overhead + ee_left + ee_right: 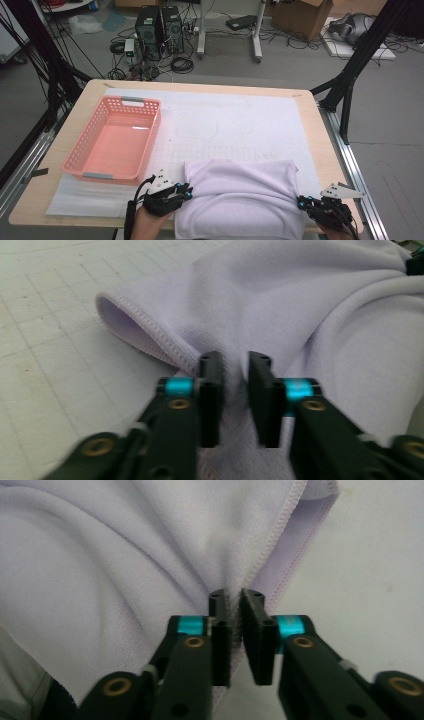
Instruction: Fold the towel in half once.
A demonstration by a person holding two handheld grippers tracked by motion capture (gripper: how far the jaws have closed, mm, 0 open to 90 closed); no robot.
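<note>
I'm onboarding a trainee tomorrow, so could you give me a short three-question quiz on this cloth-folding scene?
1. True or false: the lilac cloth lies inside the pink basket.
2. Which edge of the cloth is the left hand-held gripper at: A) its left edge, B) its far edge, C) its middle?
3. In the right gripper view, what lies between the jaws of the right hand-held gripper?

Key: 1. False; the cloth lies on the white mat, and the basket stands to its left with nothing in it. 2. A. 3. The cloth's stitched hem, with a narrow gap between the jaws.
</note>
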